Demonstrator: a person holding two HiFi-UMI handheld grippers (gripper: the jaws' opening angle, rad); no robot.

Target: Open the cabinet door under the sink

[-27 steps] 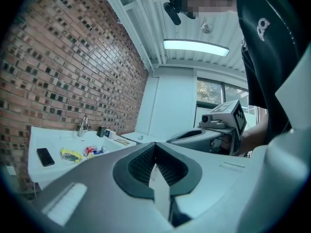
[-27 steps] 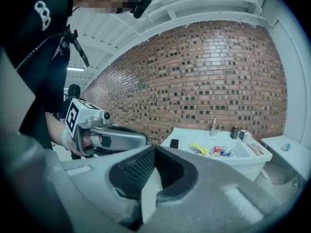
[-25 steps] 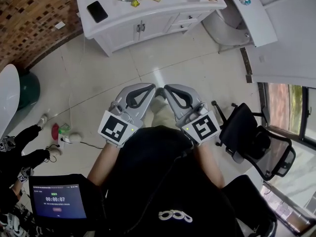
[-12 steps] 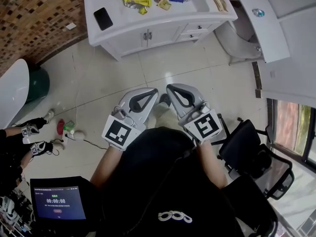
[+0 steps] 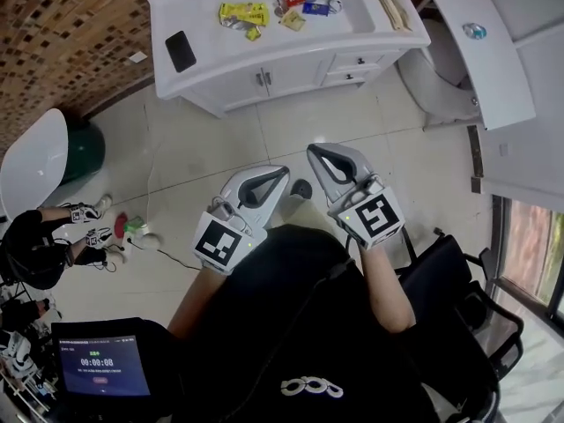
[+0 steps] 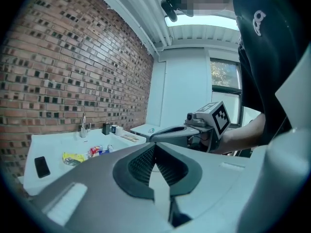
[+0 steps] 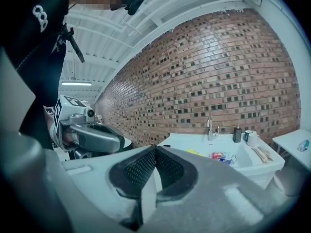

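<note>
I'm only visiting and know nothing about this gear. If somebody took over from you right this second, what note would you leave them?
Left hand-held gripper: shut, empty, held over the tiled floor.
Right hand-held gripper: shut, empty, beside it.
Cabinet doors under the sink: both closed, across the floor, probably beyond reach.
Done: nothing yet.
Left: step closer, grip a door handle, pull it open.

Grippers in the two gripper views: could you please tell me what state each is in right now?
Left gripper: shut, holding nothing.
Right gripper: shut, holding nothing.
</note>
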